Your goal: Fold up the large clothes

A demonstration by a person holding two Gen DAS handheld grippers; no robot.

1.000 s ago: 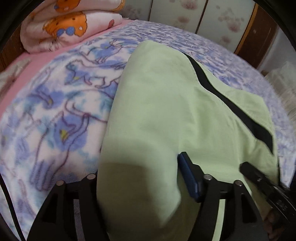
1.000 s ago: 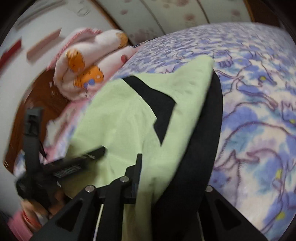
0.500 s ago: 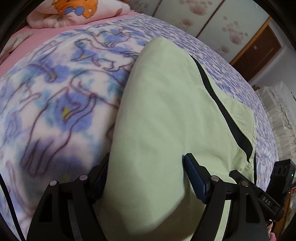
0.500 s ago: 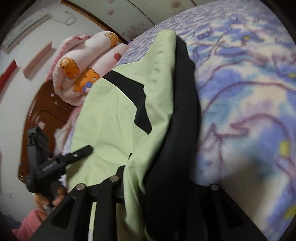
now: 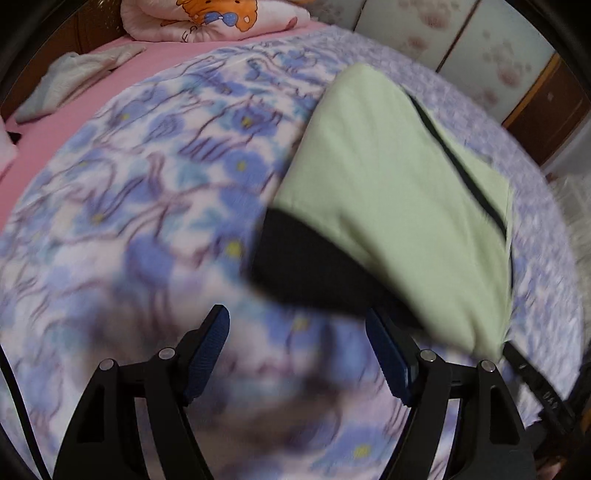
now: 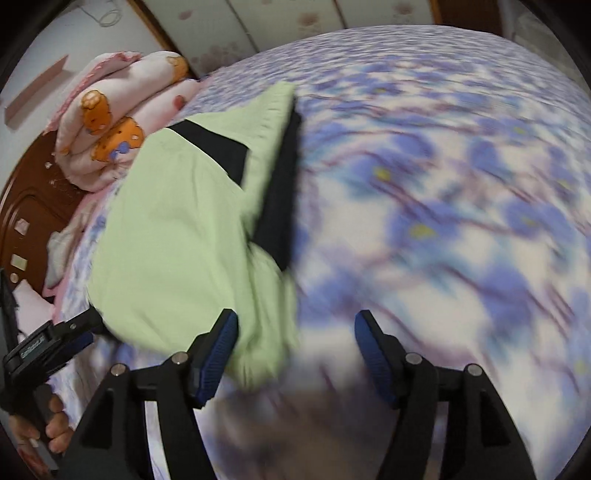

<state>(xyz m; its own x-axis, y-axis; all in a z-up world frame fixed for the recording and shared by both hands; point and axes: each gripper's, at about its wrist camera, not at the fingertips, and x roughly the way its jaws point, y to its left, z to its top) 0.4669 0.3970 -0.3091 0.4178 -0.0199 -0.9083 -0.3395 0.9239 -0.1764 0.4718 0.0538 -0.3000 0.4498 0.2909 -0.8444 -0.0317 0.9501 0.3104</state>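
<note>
A light green garment with black panels (image 5: 384, 192) lies folded on the blue flowered blanket (image 5: 147, 221); it also shows in the right wrist view (image 6: 177, 236). My left gripper (image 5: 297, 347) is open and empty, just short of the garment's near black edge. My right gripper (image 6: 295, 350) is open and empty; its left finger (image 6: 218, 350) is beside the garment's near green corner. The left gripper also shows at the left edge of the right wrist view (image 6: 48, 339). Both views are blurred by motion.
A rolled pink quilt with orange bears (image 5: 218, 18) lies at the head of the bed, also in the right wrist view (image 6: 114, 122). A pink sheet (image 5: 92, 88) with a pale cloth (image 5: 70, 81) is at the left. Floral cupboard doors (image 5: 461, 48) stand behind.
Both grippers have let go of the garment and opened. They have pulled back from it, and the garment now lies flat on the blanket.
</note>
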